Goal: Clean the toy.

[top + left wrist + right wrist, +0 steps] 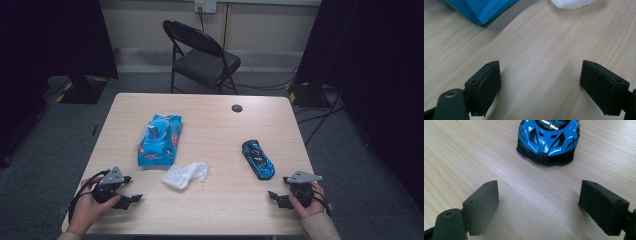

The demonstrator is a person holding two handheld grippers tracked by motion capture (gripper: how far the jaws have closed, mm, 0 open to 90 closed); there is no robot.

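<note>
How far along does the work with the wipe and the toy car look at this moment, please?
Done: one white wipe lies loose on the table beside the blue wipes pack. In hand: nothing; the left gripper and right gripper are both open over bare wood. Left: picking up the wipe and touching the blue toy car, which sits just ahead of the right gripper.

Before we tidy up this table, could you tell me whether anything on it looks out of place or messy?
One white wipe lies crumpled on the table beside the blue wipes pack, whose flap looks lifted. The blue toy car sits upright and looks undamaged.
</note>
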